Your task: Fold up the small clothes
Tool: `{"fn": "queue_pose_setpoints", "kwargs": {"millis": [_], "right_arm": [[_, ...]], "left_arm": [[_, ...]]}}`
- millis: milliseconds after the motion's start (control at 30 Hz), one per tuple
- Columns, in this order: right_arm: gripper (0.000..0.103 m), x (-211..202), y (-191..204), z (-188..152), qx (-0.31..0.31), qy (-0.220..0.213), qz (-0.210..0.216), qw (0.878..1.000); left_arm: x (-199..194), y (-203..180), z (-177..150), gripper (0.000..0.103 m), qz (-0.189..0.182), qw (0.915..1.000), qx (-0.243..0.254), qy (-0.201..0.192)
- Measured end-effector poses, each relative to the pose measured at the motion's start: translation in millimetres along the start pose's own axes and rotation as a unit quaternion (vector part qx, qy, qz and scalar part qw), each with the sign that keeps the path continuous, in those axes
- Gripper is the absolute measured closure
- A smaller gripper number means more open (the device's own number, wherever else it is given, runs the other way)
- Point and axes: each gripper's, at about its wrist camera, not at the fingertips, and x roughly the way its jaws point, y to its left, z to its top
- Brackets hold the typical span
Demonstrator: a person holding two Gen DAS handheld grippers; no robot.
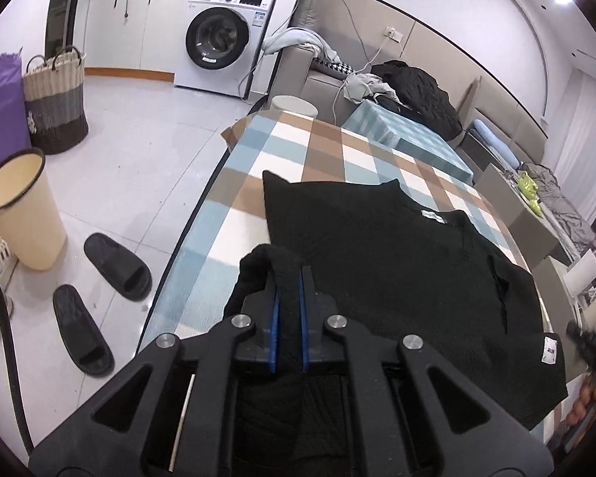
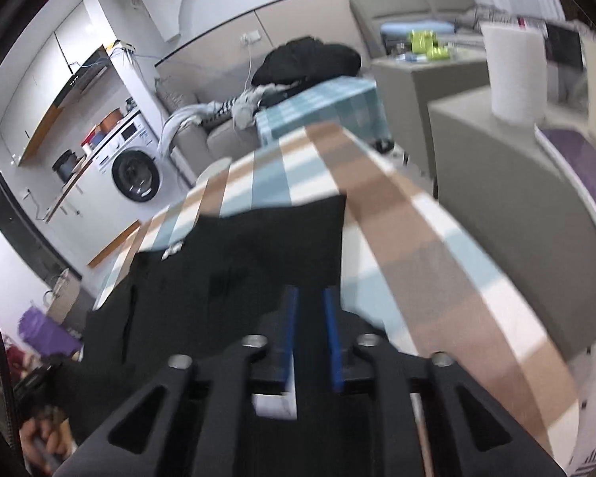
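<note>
A black knitted top (image 1: pixel 397 254) lies spread on the checked tablecloth (image 1: pixel 326 147), with a white neck label (image 1: pixel 433 215) and a white hem tag (image 1: pixel 549 349). My left gripper (image 1: pixel 289 274) is shut on a bunched edge of the top at its near left side and holds it raised. In the right wrist view the same top (image 2: pixel 234 270) lies ahead on the cloth (image 2: pixel 409 246). My right gripper (image 2: pixel 310 298) is shut on the top's near edge, with black fabric and a white tag (image 2: pixel 276 403) between its blue pads. That view is blurred.
The table's left edge (image 1: pixel 186 234) drops to a tiled floor with two black slippers (image 1: pixel 99 294), a cream bin (image 1: pixel 24 214) and a woven basket (image 1: pixel 55 103). A washing machine (image 1: pixel 222 39), a sofa with clothes (image 1: pixel 413 87) and a grey cabinet with a paper roll (image 2: pixel 514 75) stand around.
</note>
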Motion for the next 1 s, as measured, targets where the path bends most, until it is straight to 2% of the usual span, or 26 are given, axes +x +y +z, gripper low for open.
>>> {"fn": "queue_pose_setpoints", "kwargs": {"millis": [67,133,200,367,433,500,600,700,833,900,1000], "right_arm": [[0.059,-7,-8,-15,0.010,0.019,0.005,1.000],[0.059,-14,-14,-31,0.012,0.032,0.010,0.999],[0.059,-15,-14,-43,-0.005,0.041,-0.004,0.999],[0.059,-3,-9,-48,-0.031,0.038,-0.022,0.999],[0.064,5,-5,-47,-0.048,0.047,-0.025,0.997],[0.080,10,-1,-49,-0.063,0.054,-0.038,0.996],[0.097,0,9,-46,-0.092,0.030,-0.046,0.994],[0.099,-20,20,-35,-0.098,-0.020,-0.017,0.995],[0.099,-27,24,-5,-0.055,-0.058,0.036,0.996],[0.099,-17,30,9,-0.049,-0.075,0.032,0.995],[0.099,10,34,22,-0.040,-0.071,0.022,0.996]], "left_arm": [[-2,3,-3,0.099,-0.006,1.0000,-0.007,0.001],[-4,6,-6,0.099,-0.009,0.9999,-0.008,0.000],[-5,7,-8,0.099,-0.011,0.9999,-0.008,-0.001],[-8,8,-11,0.099,-0.008,1.0000,-0.005,0.000],[-9,7,-13,0.099,-0.011,0.9999,-0.006,0.000],[-10,7,-13,0.099,-0.010,0.9999,-0.004,0.000],[-14,6,-14,0.099,-0.013,0.9999,-0.001,-0.002],[-21,3,-12,0.099,-0.019,0.9997,0.011,-0.007],[-28,-2,-4,0.099,-0.036,0.9991,0.011,-0.019],[-24,-2,2,0.099,-0.034,0.9991,0.003,-0.024],[-9,2,8,0.099,-0.023,0.9995,-0.013,-0.016]]}}
